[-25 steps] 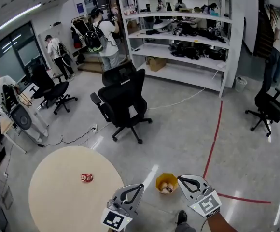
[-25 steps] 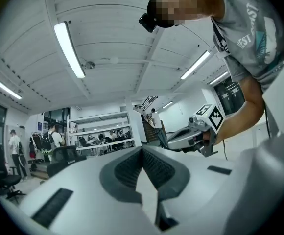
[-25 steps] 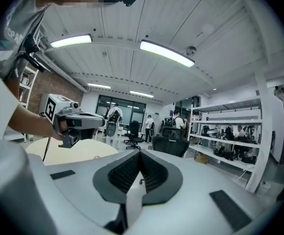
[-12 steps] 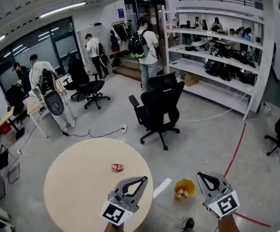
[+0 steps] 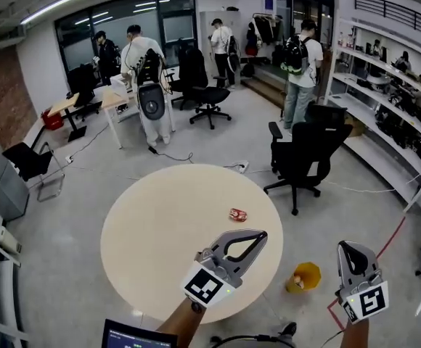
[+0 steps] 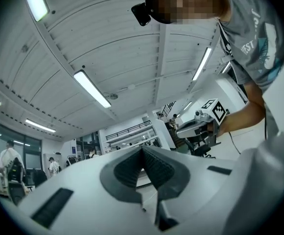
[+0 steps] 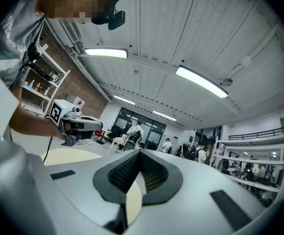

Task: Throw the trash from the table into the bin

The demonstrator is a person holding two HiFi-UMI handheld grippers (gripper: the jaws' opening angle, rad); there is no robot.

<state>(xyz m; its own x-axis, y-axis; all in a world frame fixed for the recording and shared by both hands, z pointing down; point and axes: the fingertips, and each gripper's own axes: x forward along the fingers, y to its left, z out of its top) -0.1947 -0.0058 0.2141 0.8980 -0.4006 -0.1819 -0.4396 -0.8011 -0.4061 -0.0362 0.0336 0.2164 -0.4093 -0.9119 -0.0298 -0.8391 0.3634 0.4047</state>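
A crushed red can (image 5: 238, 214) lies on the right part of the round beige table (image 5: 160, 230). On the floor to the table's right stands a yellow bin (image 5: 304, 277) with some trash in it. My left gripper (image 5: 260, 233) hovers over the table's right edge, just short of the can, shut and empty. My right gripper (image 5: 345, 245) is held over the floor to the right of the bin, also shut with nothing in it. In the left gripper view the jaws (image 6: 143, 150) meet; in the right gripper view they (image 7: 140, 153) meet too.
A black office chair (image 5: 305, 154) stands beyond the table on the right. Further chairs, desks and several people fill the back of the room. Shelves (image 5: 399, 114) line the right wall. A red line (image 5: 388, 241) marks the floor. A screen (image 5: 127, 336) shows at the bottom edge.
The view has swung left, bringing the table to the middle. Both grippers have risen and moved with it, still shut. The left one now sits close to the can, with the bin between the two.
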